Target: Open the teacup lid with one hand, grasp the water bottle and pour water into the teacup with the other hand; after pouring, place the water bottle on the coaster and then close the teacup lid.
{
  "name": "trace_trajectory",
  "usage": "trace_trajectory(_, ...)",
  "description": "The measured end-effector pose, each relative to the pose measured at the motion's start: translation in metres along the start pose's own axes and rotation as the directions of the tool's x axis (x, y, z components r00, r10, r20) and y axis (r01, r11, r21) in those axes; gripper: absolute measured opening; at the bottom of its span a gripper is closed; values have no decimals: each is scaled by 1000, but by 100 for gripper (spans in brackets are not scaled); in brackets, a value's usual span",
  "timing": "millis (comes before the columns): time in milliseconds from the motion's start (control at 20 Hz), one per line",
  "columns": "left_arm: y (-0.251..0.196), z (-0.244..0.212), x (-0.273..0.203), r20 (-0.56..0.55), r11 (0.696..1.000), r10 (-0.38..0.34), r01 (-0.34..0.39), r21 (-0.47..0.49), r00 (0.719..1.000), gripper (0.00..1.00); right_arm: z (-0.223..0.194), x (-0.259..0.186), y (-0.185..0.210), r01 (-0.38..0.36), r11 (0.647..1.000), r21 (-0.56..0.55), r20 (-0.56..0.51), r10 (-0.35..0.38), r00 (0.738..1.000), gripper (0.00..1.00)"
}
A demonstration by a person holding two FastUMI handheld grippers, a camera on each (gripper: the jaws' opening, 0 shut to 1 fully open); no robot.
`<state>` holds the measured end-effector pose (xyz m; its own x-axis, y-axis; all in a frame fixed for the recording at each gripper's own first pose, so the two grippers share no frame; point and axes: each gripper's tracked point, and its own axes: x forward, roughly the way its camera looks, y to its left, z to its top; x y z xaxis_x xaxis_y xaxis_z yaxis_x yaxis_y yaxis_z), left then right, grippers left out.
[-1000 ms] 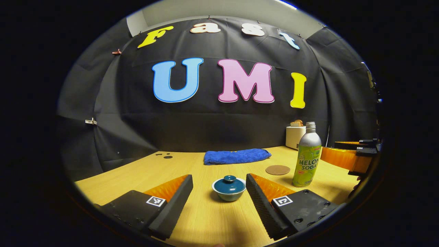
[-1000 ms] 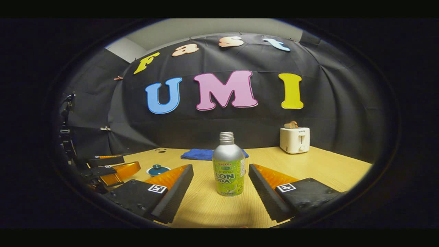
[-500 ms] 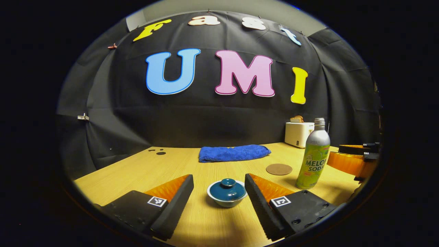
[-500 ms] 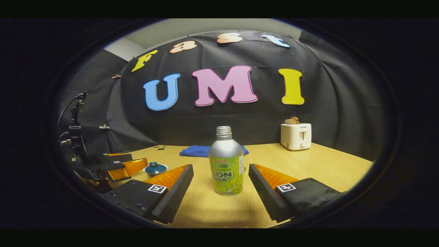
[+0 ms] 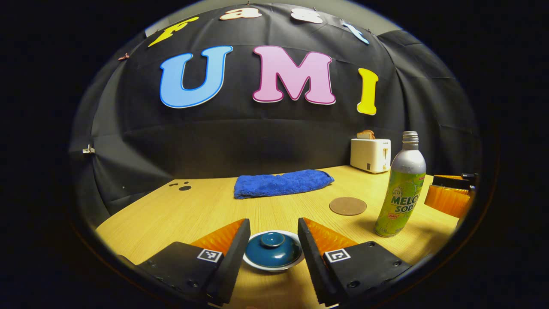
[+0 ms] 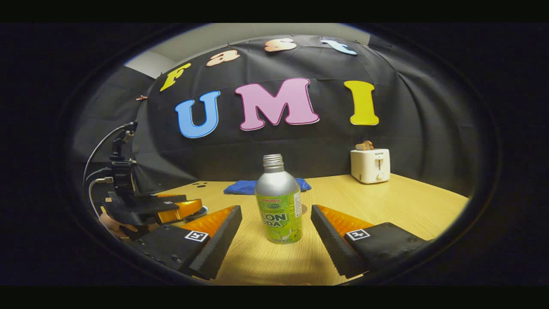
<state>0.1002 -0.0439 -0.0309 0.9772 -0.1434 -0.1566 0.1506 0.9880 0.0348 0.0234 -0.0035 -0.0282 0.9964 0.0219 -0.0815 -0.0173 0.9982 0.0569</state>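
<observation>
My left gripper (image 5: 273, 234) is spread wide, one finger on each side of the teacup (image 5: 273, 256), not touching it; the lid (image 5: 272, 248) is on. My right gripper (image 6: 276, 223) is also spread, the bottle (image 6: 278, 205) upright on the table (image 6: 407, 201) between its fingers, unpinched. The coaster (image 5: 348, 206) lies bare near the bottle, the blue towel (image 5: 281, 183) farther back.
</observation>
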Motion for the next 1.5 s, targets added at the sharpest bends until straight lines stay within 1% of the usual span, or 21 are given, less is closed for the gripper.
trace_trajectory(50,-1,-1,2,-12,1000,-2,2,2,1000,71,1,3,0,-3,1000,2,0,3,1000,100)
trace_trajectory(100,-2,-3,3,-24,1000,-5,5,2,1000,67,1,4,-1,-7,1000,2,0,7,1000,100)
trace_trajectory(150,-4,-4,3,-38,1000,-7,7,3,999,67,2,5,0,-10,1000,2,-1,10,1000,100)
trace_trajectory(200,-4,-7,4,-52,1000,-2,2,8,999,58,1,7,-1,-13,1000,1,-2,13,1000,100)
trace_trajectory(250,-3,-10,7,-71,1000,4,-3,18,997,56,0,7,-1,-15,1000,2,-3,15,1000,100)
trace_trajectory(350,4,-14,8,-90,999,40,-37,36,995,49,-2,9,3,-33,999,15,-11,33,999,100)
trace_trajectory(400,4,-12,8,-88,998,44,-41,37,995,41,-5,10,5,-39,999,14,-18,39,999,100)
trace_trajectory(450,4,-10,10,-87,998,46,-43,36,995,36,-8,11,5,-43,999,13,-27,43,999,100)
trace_trajectory(500,5,-10,9,-82,998,48,-46,31,995,37,-9,11,5,-45,999,12,-31,46,998,100)
trace_trajectory(550,5,-8,9,-73,998,51,-49,25,996,33,-9,11,5,-45,999,13,-31,46,998,100)
trace_trajectory(650,5,-2,7,-36,999,52,-52,-5,998,31,-8,11,3,-42,999,14,-30,42,999,100)
trace_trajectory(700,3,0,6,-28,999,47,-48,-12,999,32,-7,12,0,-28,1000,8,-26,29,999,100)
trace_trajectory(800,4,-3,4,-29,999,45,-46,-13,999,30,-5,15,-6,-10,1000,4,-20,10,1000,100)
trace_trajectory(900,2,4,1,-14,999,43,-43,-17,999,30,-7,18,-5,-12,1000,13,-24,12,1000,100)
trace_trajectory(950,2,8,-2,-2,999,42,-42,-17,999,32,-7,18,-3,-18,1000,16,-22,19,1000,100)
trace_trajectory(1050,3,17,-8,24,999,45,-45,-6,999,30,-7,22,3,-41,999,5,-23,41,999,100)
trace_trajectory(1100,5,20,-11,26,999,46,-46,-1,999,27,-7,24,2,-41,999,-6,-24,41,999,100)
trace_trajectory(1150,6,21,-14,31,999,46,-46,-2,998,30,-6,27,0,-36,999,-15,-21,36,999,100)
trace_trajectory(1350,9,24,-24,44,999,42,-41,-17,998,30,5,45,-5,3,999,-32,11,-2,1000,100)
trace_trajectory(1500,18,24,-32,49,999,51,-50,-20,997,30,-1,59,-4,12,998,-67,-17,-13,1000,100)
